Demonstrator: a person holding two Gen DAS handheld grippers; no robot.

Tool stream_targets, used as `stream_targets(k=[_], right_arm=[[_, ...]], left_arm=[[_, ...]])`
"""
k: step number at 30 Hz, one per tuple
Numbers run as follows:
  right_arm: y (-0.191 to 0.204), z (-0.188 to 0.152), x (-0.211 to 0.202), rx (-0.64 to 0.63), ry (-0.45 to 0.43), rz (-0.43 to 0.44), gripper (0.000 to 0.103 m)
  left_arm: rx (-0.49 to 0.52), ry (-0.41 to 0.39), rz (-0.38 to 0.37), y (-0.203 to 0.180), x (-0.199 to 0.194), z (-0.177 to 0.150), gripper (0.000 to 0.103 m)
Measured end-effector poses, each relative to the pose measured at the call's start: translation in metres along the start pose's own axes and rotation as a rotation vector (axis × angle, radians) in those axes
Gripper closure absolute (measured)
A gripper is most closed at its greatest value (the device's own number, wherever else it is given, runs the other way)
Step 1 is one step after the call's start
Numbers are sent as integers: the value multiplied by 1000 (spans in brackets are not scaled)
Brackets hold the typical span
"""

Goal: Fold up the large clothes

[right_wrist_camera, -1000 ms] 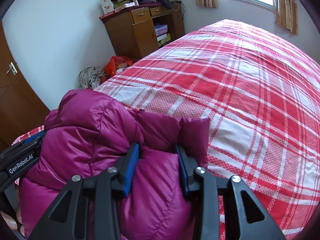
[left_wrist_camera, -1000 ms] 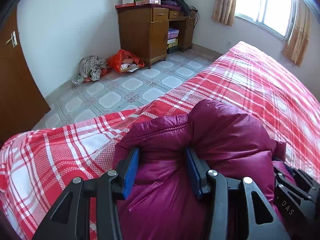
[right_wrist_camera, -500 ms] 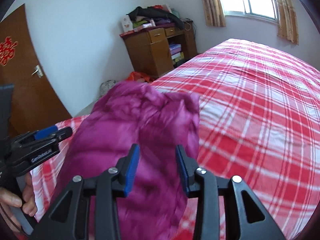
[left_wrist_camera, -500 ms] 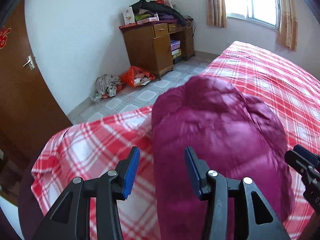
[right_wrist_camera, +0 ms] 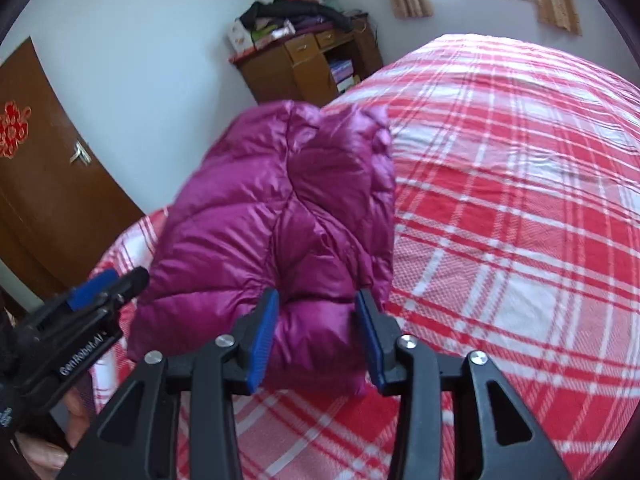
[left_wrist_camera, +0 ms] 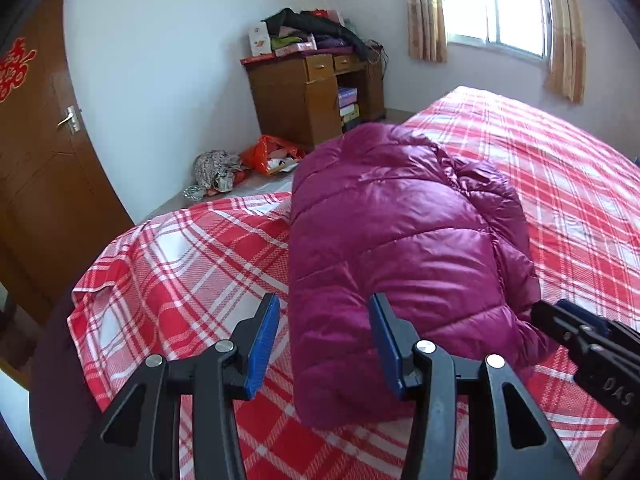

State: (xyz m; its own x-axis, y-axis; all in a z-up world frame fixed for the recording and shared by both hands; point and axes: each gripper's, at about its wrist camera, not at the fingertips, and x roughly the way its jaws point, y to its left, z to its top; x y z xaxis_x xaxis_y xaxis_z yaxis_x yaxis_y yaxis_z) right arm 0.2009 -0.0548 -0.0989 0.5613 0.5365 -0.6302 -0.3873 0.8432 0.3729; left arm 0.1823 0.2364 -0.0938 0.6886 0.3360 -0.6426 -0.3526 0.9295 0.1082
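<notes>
Jacket (left_wrist_camera: 400,232) lengthwise toward desk (left_wrist_camera: 304,96)

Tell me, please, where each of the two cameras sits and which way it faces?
Left wrist: on the left gripper, facing down over the folded magenta jacket on the plaid bed; the right gripper shows at the edge.
Right wrist: on the right gripper, jaws around the jacket's near edge; the left gripper and fingers show.
Shared: jacket, bed, desk, door, window.
</notes>
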Motion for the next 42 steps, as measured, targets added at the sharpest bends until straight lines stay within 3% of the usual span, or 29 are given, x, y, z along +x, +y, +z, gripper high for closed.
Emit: stream_targets(k=[2,4,11,13,19,25,31,34,38,42], right_arm=[[5,-4,-17,-10,-50,-32,31],[8,-9,-31,-15,-88,-65,16],[14,-24,-55,-22,-130,-123,15],[14,-27,-59,-31,-141,-140,15],[20,-35,-90,-77,-218,-201,4],[33,-32,-118,-116,-259,-192,3],[48,-30,-159,-139,-361,-226,0],[51,-27,-175,-131,-394,-228,0],[57,-25,-195,-124,-441,-229,0],[64,-26,-208,-127,-476,-230,0]], left_arm=[[-22,-17,-2,0,-14,-5,50],[-36,-25,-16,-1,-24,-12,38],[-4,-91,27,-5,-57,-27,29],[-19,-103,3,-6,-67,-27,26],[-21,-151,12,-12,-99,-30,25],[-70,-173,14,-2,-131,-30,25],[-68,-321,105,2,-181,-23,20],[-67,-376,97,5,-201,-20,11],[-67,-437,99,6,-226,-18,10],[-84,-458,55,10,-243,-17,9]])
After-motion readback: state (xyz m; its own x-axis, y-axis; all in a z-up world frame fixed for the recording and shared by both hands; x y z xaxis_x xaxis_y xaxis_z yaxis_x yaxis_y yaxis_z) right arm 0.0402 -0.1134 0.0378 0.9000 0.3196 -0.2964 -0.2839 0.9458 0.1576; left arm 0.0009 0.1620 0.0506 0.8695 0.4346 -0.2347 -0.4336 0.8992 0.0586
